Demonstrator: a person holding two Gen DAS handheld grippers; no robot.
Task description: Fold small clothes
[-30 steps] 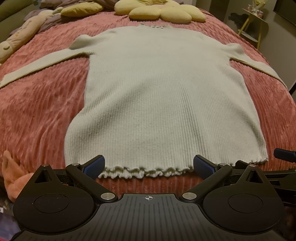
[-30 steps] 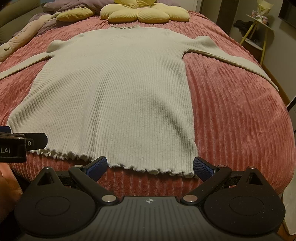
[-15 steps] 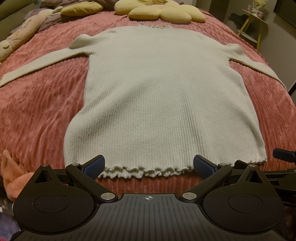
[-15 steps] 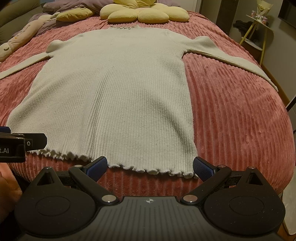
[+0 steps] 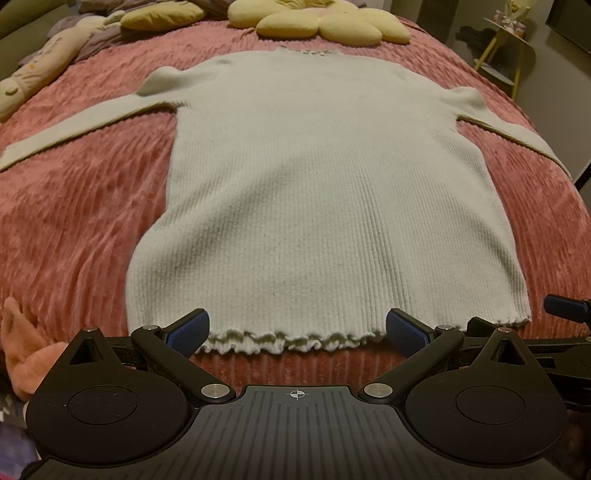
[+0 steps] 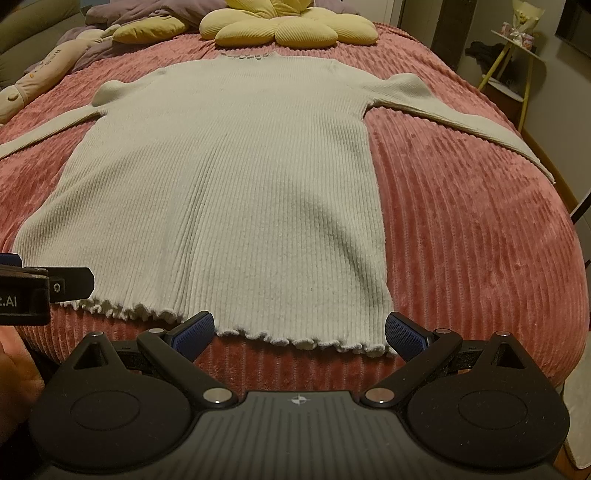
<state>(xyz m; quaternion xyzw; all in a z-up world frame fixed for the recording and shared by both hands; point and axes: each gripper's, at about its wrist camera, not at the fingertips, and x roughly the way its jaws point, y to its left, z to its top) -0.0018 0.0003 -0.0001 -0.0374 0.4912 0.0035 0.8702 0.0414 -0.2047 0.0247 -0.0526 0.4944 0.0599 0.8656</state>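
Sweater [image 5: 332, 206] lies flat; both grippers, left [image 5: 297, 326] and right [image 6: 300, 326], gape empty at its 6 o'clock hem [image 6: 258, 334], where a shallow pinch could slip off the frill.

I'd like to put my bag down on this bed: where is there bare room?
The widest bare pink cover lies right of the sweater, below its right sleeve. Another patch sits left of the sweater, under the left sleeve. The head end is crowded with the flower cushion and soft toys.

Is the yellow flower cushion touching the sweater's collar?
Apart. The right wrist view shows a strip of pink bedspread between the flower cushion and the sweater collar.
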